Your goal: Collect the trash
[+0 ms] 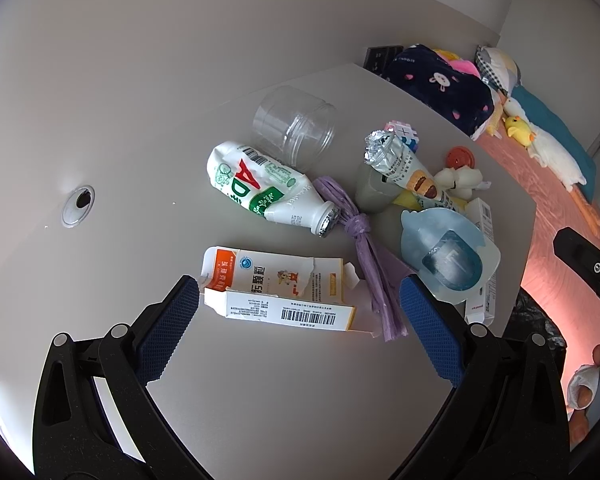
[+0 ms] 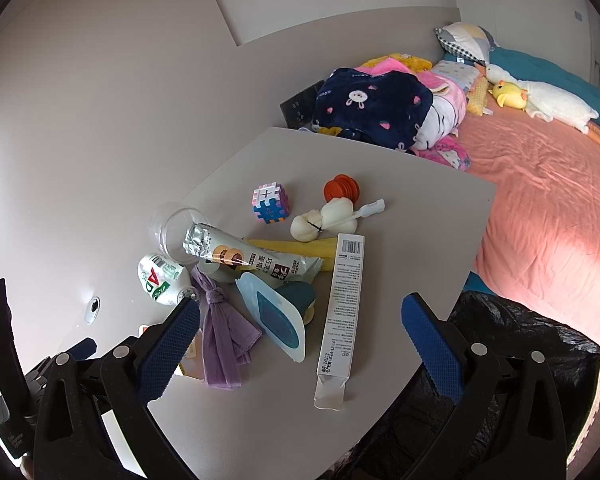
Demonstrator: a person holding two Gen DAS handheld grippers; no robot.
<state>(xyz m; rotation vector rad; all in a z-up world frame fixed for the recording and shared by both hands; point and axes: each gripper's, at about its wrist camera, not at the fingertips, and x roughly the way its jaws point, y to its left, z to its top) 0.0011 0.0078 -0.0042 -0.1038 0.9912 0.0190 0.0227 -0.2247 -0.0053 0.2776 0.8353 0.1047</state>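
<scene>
- Looks like barely anything is collected so far. The whole pile sits on the grey table and both grippers are empty.
- Left gripper has its jaws wide apart, hovering over the torn medicine carton, which lies right between the blue pads. My guess is that's the first pick.
- Right gripper is spread open too, nothing in it. The long white box lies just ahead of it at 12 o'clock, with the blue blister pack beside that.
- Left to bag: the crushed AD milk bottle, clear plastic jar, knotted purple bag and foil snack wrapper. The puzzle cube and orange cap at the far end may not even be trash, I can't tell.
- The black bin bag hangs open off the table's near right edge, around 4 o'clock from the right gripper, so the drop is short.
- Room-wise: the near part of the table is bare, good for approach. The bed runs along the right side and the wall hugs the left, so swings out that way are tight.
</scene>
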